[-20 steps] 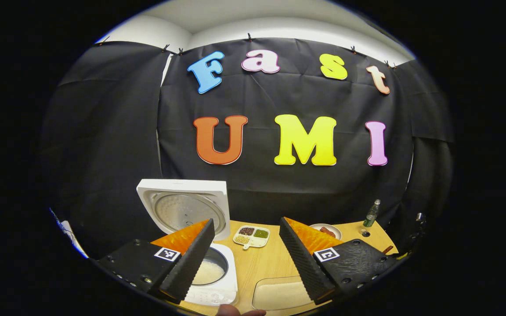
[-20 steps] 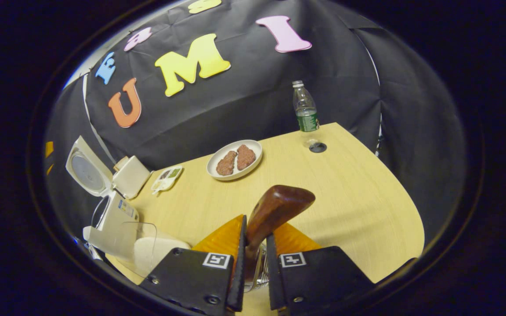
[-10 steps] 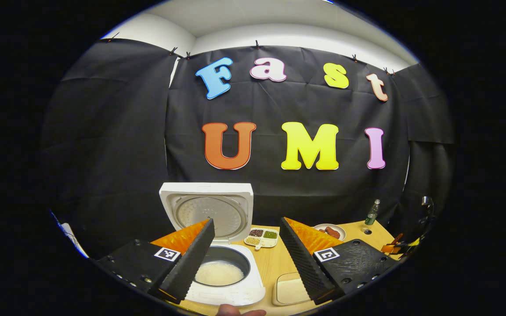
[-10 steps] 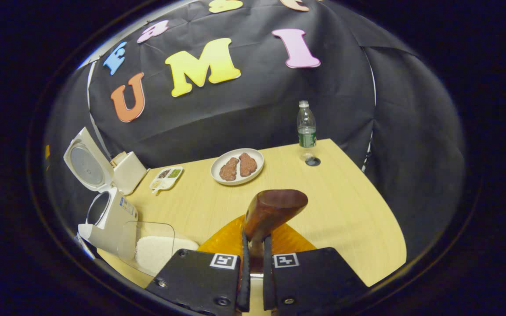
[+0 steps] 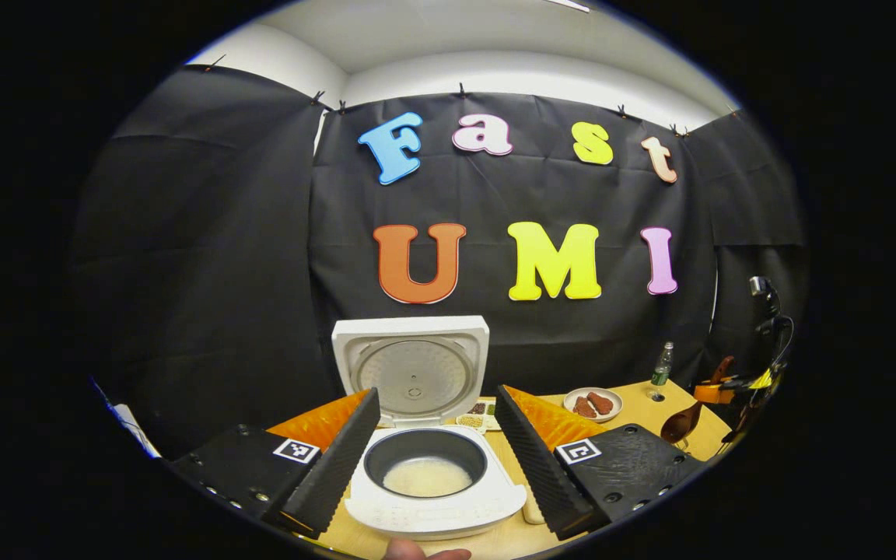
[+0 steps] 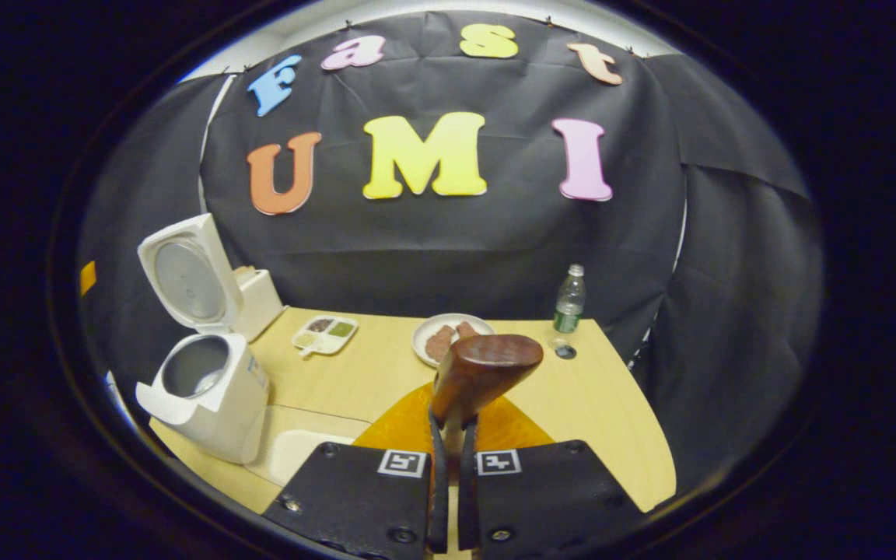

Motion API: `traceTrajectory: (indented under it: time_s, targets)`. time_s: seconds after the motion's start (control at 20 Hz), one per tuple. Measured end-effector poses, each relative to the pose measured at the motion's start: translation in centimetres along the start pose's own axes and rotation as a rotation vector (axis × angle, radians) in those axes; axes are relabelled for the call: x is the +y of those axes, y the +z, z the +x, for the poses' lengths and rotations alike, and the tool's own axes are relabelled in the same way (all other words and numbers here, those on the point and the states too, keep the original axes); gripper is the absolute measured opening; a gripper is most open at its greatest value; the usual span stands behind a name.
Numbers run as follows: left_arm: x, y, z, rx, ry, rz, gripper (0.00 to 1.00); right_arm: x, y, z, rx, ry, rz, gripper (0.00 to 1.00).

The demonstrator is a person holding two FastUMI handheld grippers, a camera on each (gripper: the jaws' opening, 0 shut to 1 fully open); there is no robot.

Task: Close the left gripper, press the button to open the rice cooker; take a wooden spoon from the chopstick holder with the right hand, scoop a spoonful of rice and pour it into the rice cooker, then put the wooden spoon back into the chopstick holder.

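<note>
cooker [image 5: 434,498] lid up, rice in pot | left gripper [image 5: 436,439] spread, empty | right gripper [image 6: 452,459] clamped on spoon [image 6: 483,369], off the table | next: dip bowl into rice tray [image 6: 292,451] beside cooker, keep level

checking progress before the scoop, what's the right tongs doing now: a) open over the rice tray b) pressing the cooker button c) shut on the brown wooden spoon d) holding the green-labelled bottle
c: in the right gripper view the right tongs have both fingers pressed on the handle of the brown wooden spoon, its bowl raised above the light wooden table, well away from the open white rice cooker.
</note>
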State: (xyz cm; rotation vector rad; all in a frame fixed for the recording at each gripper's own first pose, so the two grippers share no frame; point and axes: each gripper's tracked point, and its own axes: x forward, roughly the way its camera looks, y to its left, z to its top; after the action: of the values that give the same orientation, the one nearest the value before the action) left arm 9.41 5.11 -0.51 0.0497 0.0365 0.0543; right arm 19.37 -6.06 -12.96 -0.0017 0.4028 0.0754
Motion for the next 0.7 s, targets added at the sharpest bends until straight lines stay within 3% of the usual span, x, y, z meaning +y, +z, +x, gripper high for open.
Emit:
traceTrajectory:
  time_s: [0.2, 0.35, 0.7]
  targets:
    - [3.1, -0.7, -1.4, 0.013, 0.043, -0.013, 0.95, 6.4, -0.4, 0.3, -0.025, 0.078, -0.058, 0.10]
    - [4.8, -1.4, -2.5, 0.038, 0.073, -0.017, 0.95, 9.8, -3.8, 2.0, 0.010, 0.108, -0.122, 0.10]
    - [7.0, -4.0, -4.2, 0.129, 0.119, -0.023, 0.95, 12.0, -10.6, 7.3, 0.026, 0.025, -0.357, 0.10]
